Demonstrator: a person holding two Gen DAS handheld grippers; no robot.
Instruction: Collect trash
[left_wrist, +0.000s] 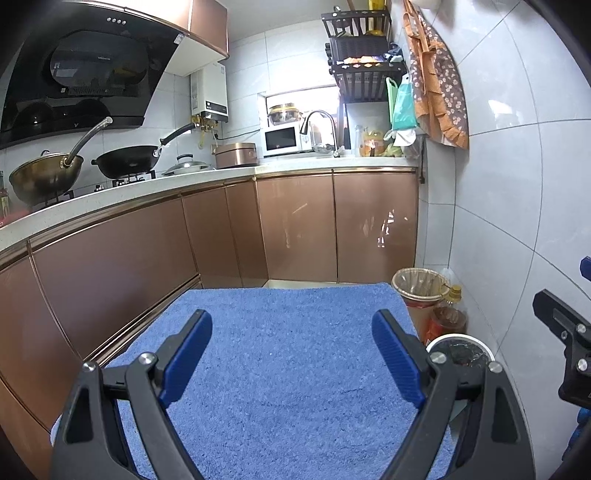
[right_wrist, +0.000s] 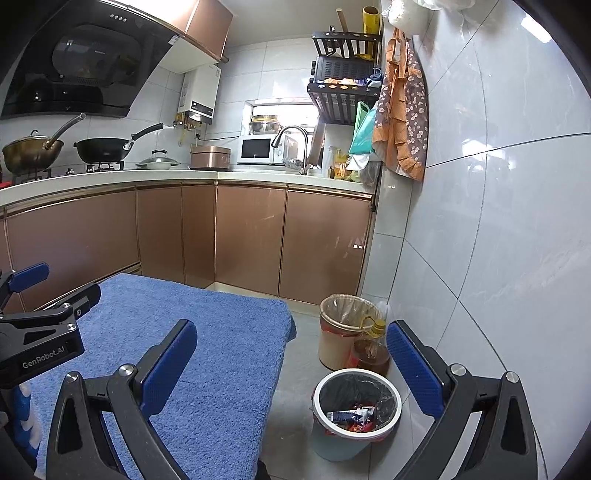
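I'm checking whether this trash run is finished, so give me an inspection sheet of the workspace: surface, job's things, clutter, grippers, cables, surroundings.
Surface: blue towel covers the work surface; no trash seen on it.
Job's things: black-lined trash bin on the floor right of the surface holds wrappers.
Clutter: tan bin and oil bottle stand behind it by the wall.
Grippers: left gripper open and empty over the towel; right gripper open and empty, above the towel's edge and the bin.
Cables: nothing seen.
Surroundings: kitchen counter with woks, microwave and faucet; apron on the tiled wall.
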